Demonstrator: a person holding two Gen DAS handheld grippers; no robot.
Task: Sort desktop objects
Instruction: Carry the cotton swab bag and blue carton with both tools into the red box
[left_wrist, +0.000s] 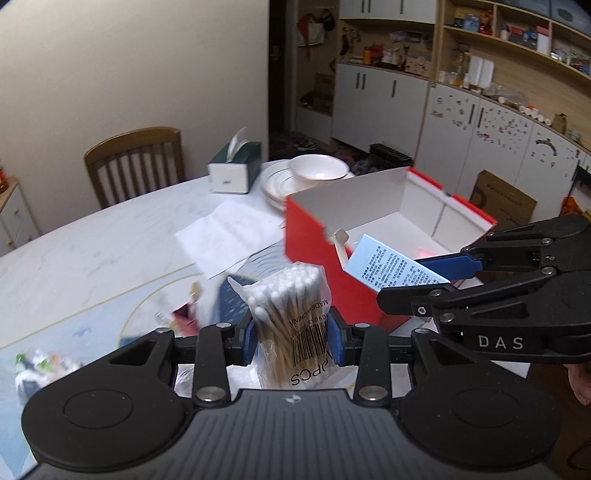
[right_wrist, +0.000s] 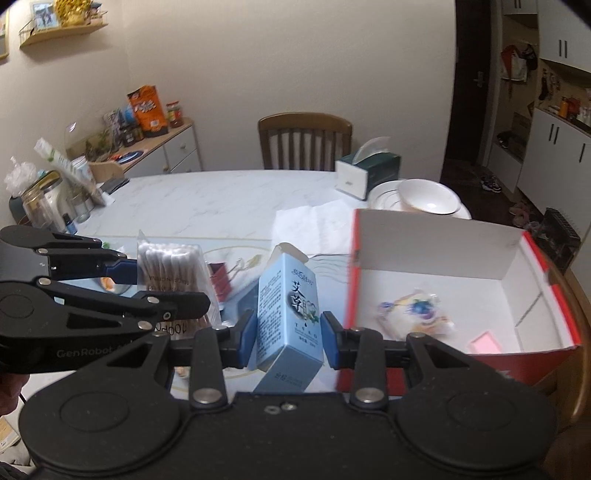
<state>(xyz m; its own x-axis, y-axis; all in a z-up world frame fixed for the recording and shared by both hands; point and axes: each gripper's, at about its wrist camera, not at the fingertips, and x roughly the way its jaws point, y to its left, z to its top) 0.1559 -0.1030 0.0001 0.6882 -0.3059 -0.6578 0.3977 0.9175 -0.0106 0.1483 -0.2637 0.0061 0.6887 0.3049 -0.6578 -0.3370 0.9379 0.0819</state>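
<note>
My left gripper (left_wrist: 293, 336) is shut on a clear bag of cotton swabs (left_wrist: 291, 314) and holds it above the table, left of the red box (left_wrist: 314, 236). My right gripper (right_wrist: 288, 332) is shut on a light blue carton (right_wrist: 288, 310) with Chinese print, held just left of the red box (right_wrist: 461, 354). The carton (left_wrist: 391, 267) shows in the left wrist view over the box's near corner. The swab bag (right_wrist: 170, 266) shows in the right wrist view. Inside the box lie a blurred patterned packet (right_wrist: 413, 314) and a pink item (right_wrist: 484, 341).
On the marble table stand a green tissue box (left_wrist: 236, 170), stacked white plates with a bowl (left_wrist: 317, 170), a sheet of paper (left_wrist: 229, 236) and small loose items on a blue mat (left_wrist: 74, 325). A wooden chair (left_wrist: 136, 162) stands behind. Jars crowd the left edge (right_wrist: 44, 199).
</note>
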